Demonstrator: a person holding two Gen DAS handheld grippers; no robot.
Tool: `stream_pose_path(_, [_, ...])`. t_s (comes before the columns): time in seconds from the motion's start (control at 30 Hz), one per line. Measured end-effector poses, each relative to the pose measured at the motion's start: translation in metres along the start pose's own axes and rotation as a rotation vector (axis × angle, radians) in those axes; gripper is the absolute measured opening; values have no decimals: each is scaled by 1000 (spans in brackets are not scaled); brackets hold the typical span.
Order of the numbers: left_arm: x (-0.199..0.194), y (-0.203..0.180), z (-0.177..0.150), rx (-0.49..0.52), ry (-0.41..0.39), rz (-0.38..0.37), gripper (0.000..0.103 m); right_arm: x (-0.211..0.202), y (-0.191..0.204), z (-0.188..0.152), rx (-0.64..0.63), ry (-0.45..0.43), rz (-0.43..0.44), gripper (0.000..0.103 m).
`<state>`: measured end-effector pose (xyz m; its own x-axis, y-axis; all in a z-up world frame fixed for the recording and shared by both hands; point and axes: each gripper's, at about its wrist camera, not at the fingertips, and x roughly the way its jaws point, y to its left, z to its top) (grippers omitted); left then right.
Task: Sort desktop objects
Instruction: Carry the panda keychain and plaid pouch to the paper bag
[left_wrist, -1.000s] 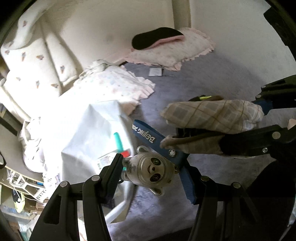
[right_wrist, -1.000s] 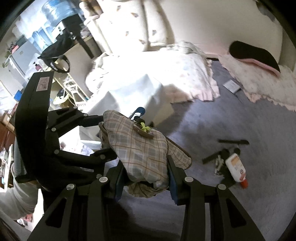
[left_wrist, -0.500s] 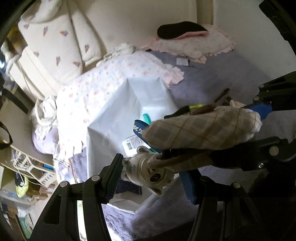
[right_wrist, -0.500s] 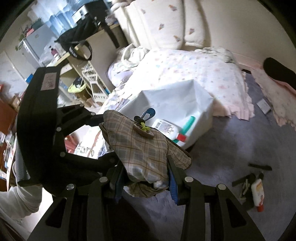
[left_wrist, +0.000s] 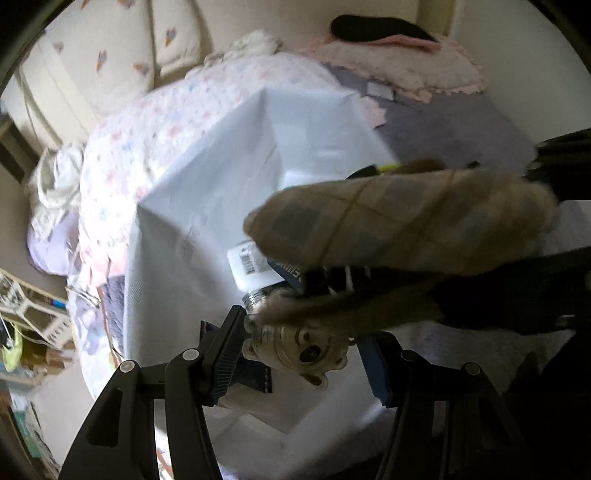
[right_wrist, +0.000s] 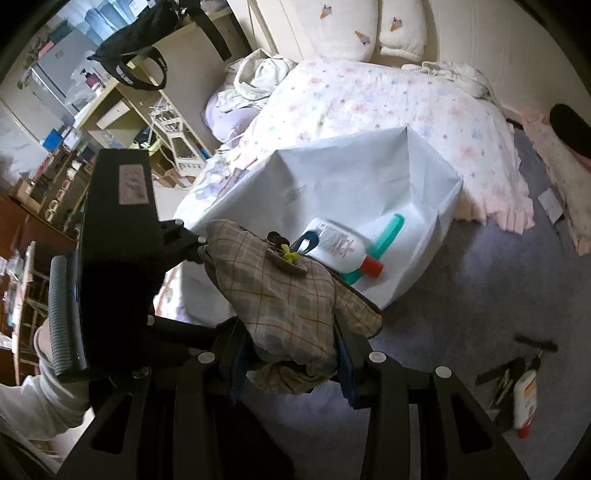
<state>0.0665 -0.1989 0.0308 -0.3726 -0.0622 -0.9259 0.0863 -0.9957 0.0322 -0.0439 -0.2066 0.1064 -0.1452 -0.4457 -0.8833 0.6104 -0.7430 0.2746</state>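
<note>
We see left gripper (left_wrist: 299, 345) clamped on clear plastic panda figurine (left_wrist: 299, 341), right gripper (right_wrist: 291, 350) clamped on beige plaid fabric pouch (right_wrist: 280, 295). Since previous frame both moved over white open bin (right_wrist: 332, 184).

There are 2 grippers (left_wrist: 303, 343) (right_wrist: 291, 354), 1 plaid cloth pouch (right_wrist: 280, 299), 1 panda figure (left_wrist: 299, 341), 1 blue strap (left_wrist: 291, 271), 1 white box (right_wrist: 424, 184), 2 bottles (right_wrist: 341, 245) (right_wrist: 525, 398) and 1 teal comb (right_wrist: 388, 230).

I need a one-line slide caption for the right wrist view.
Right gripper carries a brown plaid fabric pouch toward the white open box holding a white red-capped bottle.
</note>
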Motion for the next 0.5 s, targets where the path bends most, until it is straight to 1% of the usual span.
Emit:
stream_pose_path(0.1, [14,10,-1,-27,20,-3,59,7,-7,10,6,-3,27,38])
stream_pose_path(0.23, [22,18,-5,-45,39,-9,59,17,-9,22,-14,14,18,38])
stream_pose_path(0.5, [28,30,-15,-90,65,-28,59,44,13,43,-123,49,-66,35])
